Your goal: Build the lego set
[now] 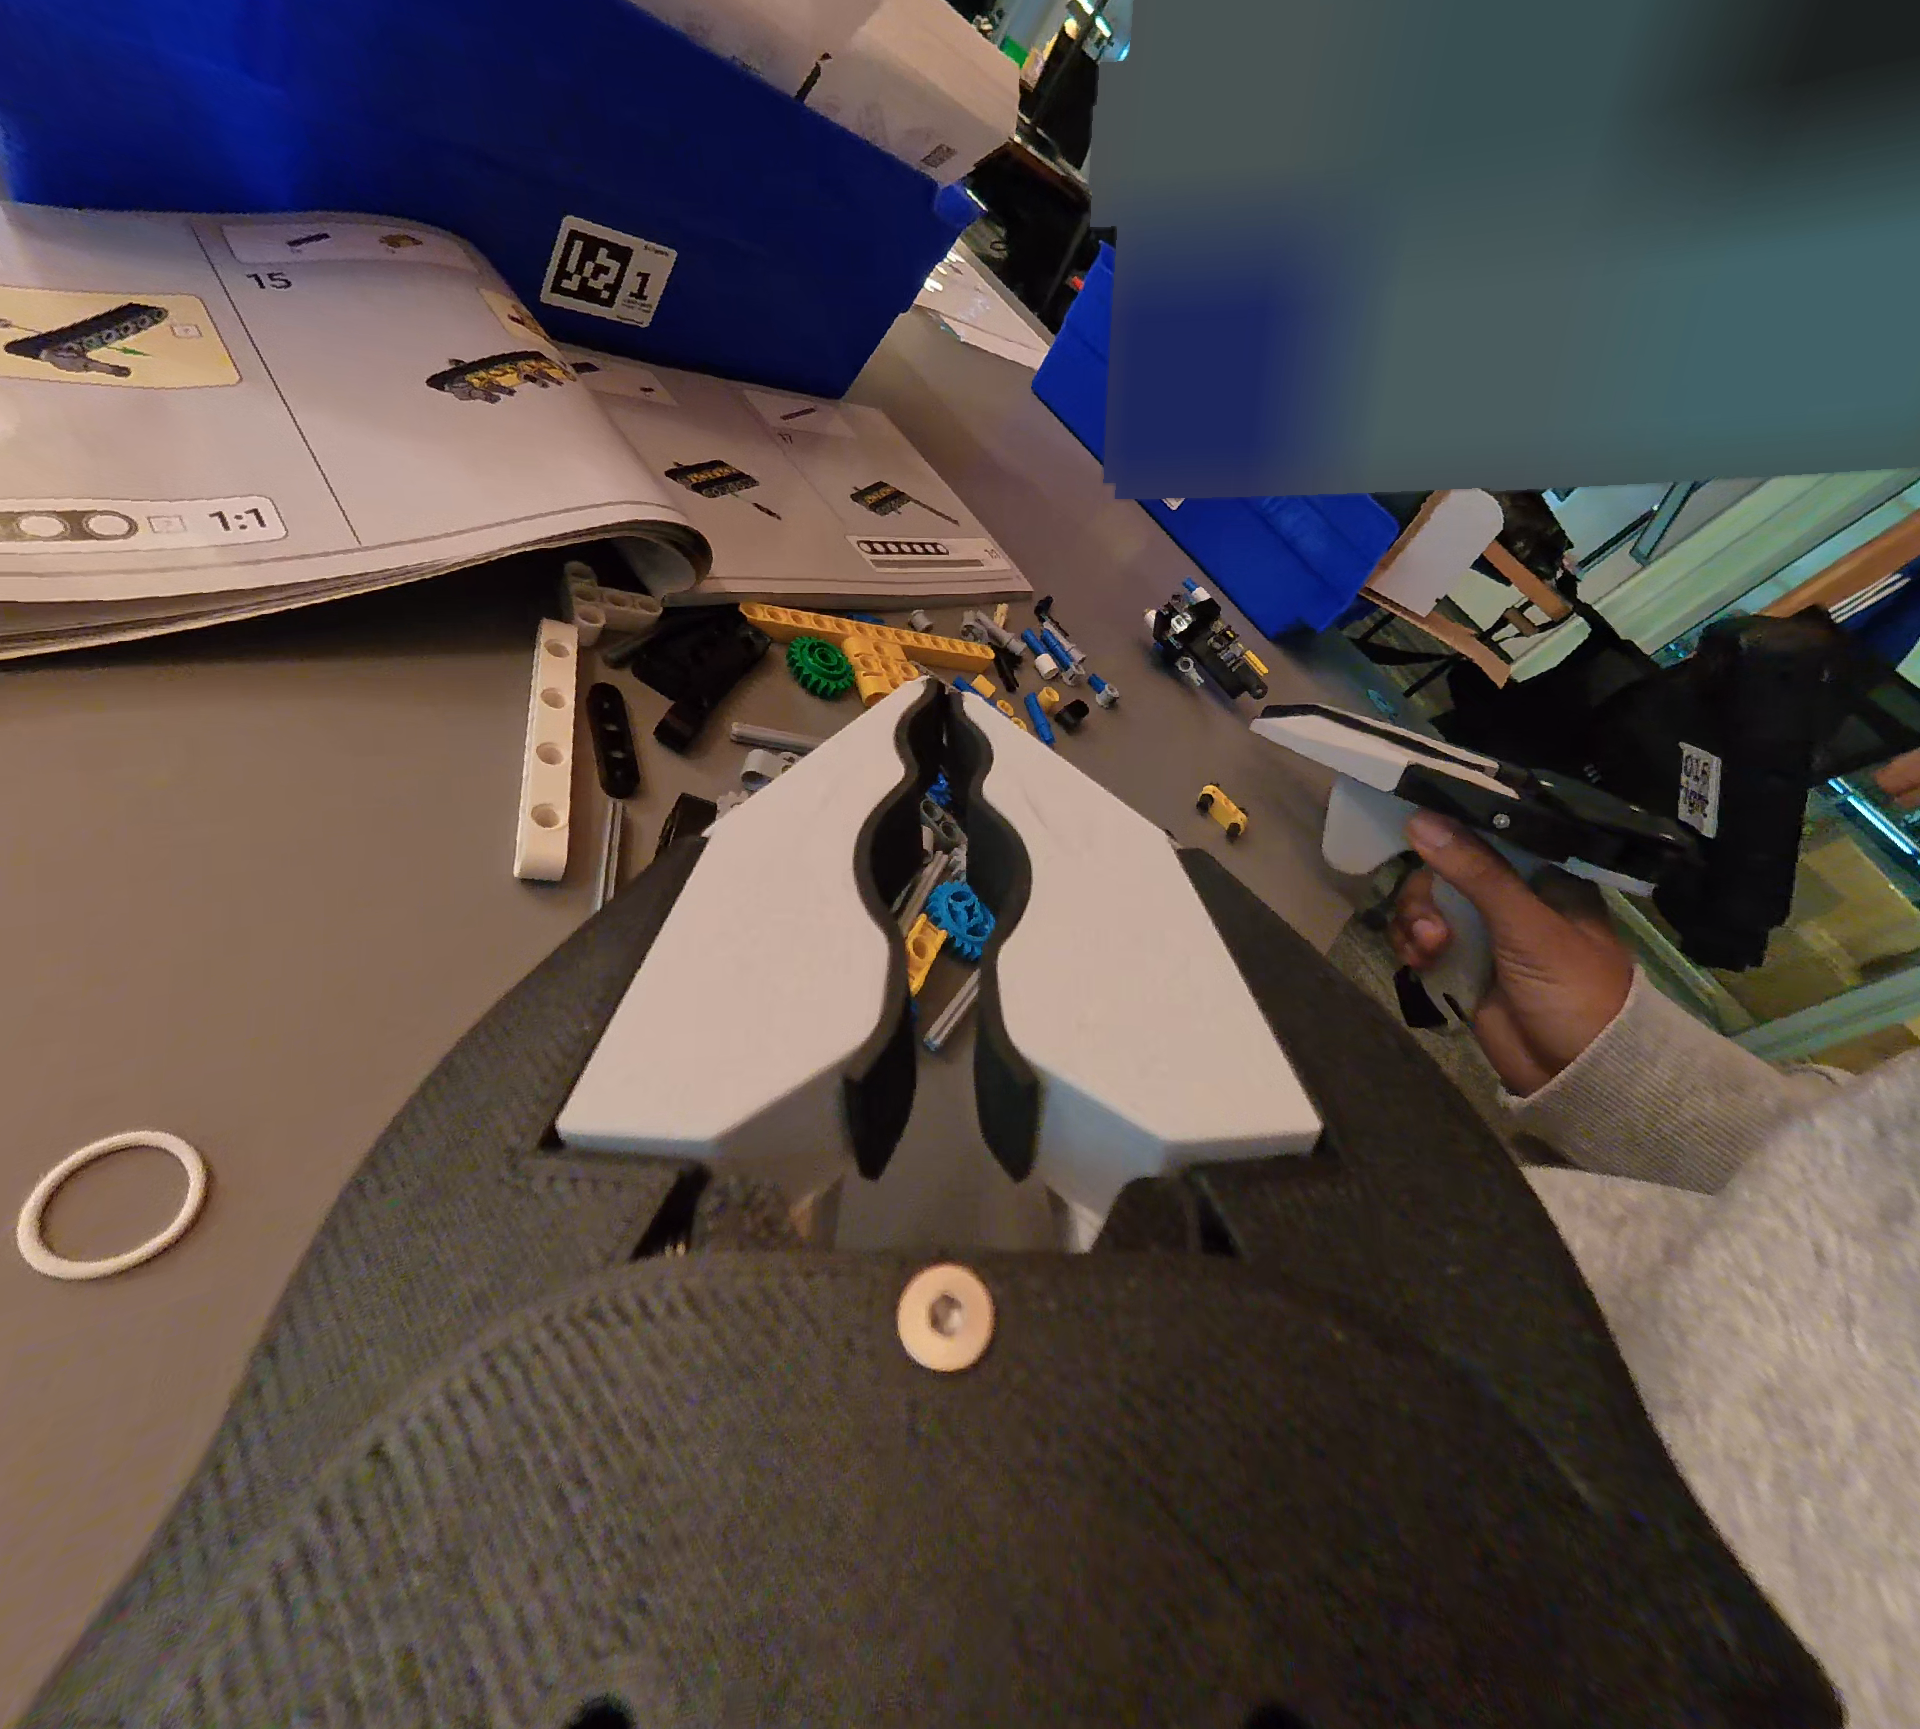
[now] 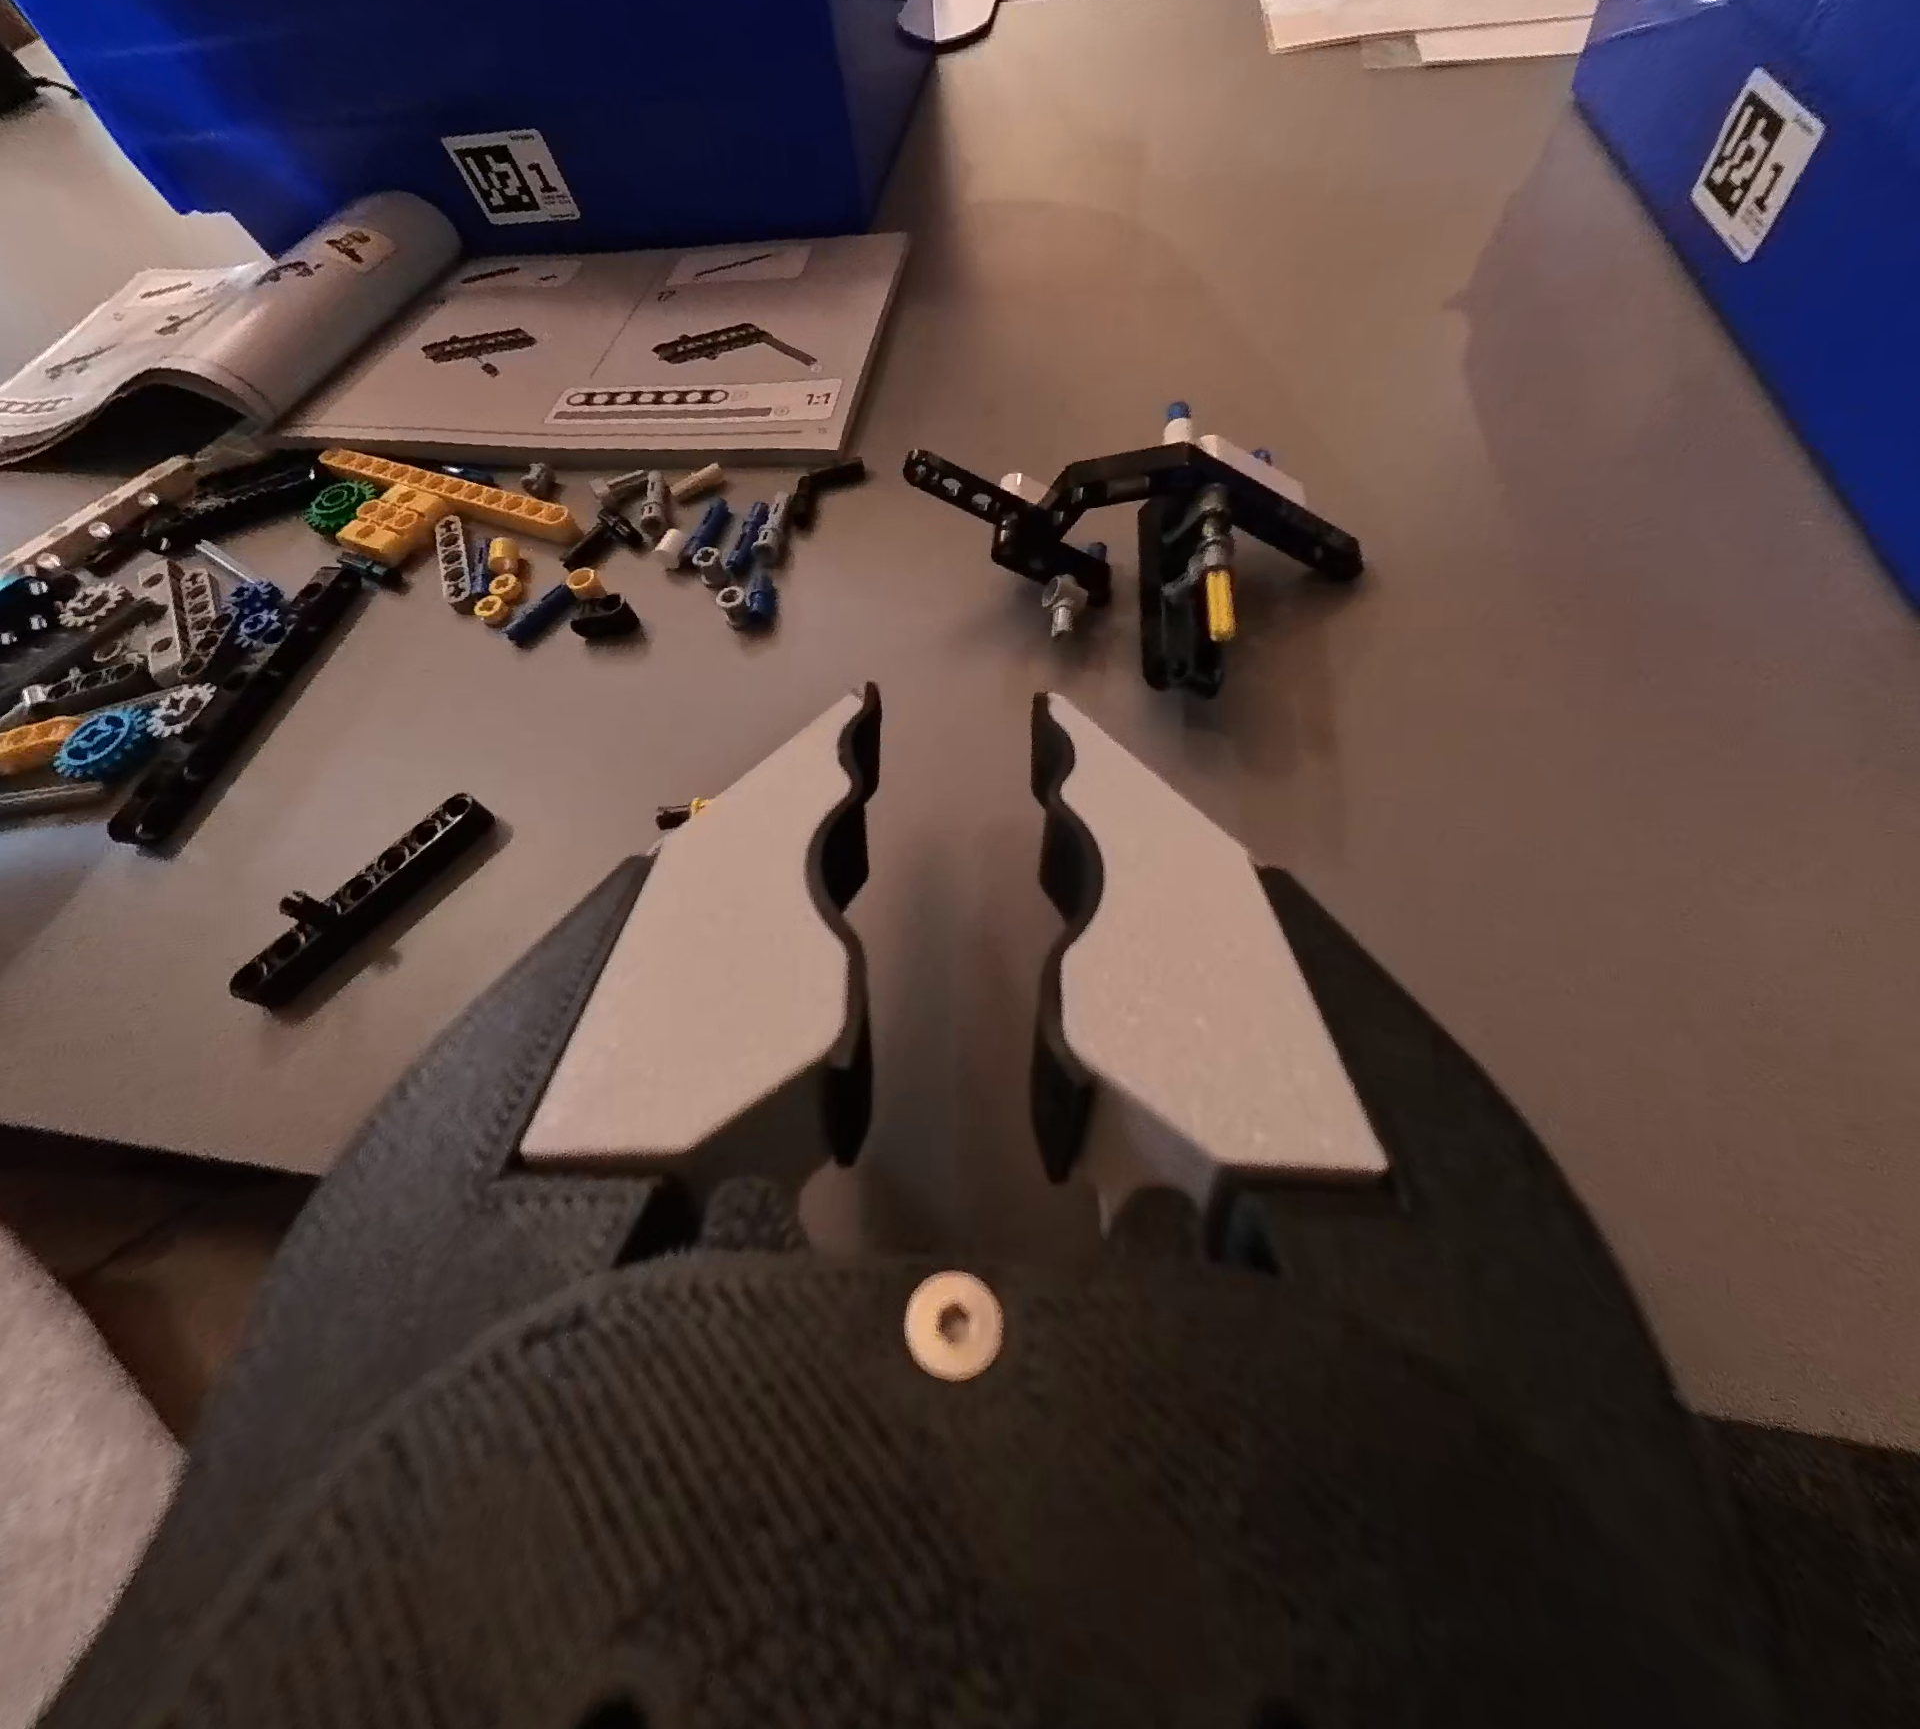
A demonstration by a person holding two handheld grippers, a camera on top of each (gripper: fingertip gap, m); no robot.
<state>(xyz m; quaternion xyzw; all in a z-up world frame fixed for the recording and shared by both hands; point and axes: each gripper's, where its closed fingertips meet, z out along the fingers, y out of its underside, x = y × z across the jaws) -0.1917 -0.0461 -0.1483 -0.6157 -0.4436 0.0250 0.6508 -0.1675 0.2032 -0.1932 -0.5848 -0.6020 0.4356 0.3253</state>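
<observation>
Left wrist view: my left gripper [image 1: 943,692] hangs over the loose parts with its jaws pressed together at the tips, and I see nothing held between them. Through the gap behind the tips I see a blue gear [image 1: 960,919] lying on the grey table [image 1: 260,900]. A white beam [image 1: 548,749] lies to the left of the fingers, a yellow beam [image 1: 868,632] and a green gear [image 1: 819,667] just past them, and a white ring [image 1: 112,1203] sits alone, well to the left. The open manual [image 1: 416,422] rests against the blue bin [image 1: 468,121]. My right gripper [image 1: 1262,729] shows at the right in a hand [image 1: 1512,941].

Right wrist view: my right gripper [image 2: 954,703] has its jaws apart and empty, above bare table. The part-built model [image 2: 1143,536] stands just ahead and a little right, apart from the pile [image 2: 436,557] on the left. One black beam [image 2: 364,900] lies alone near my left finger. A second bin [image 2: 1766,121] stands at the far right
</observation>
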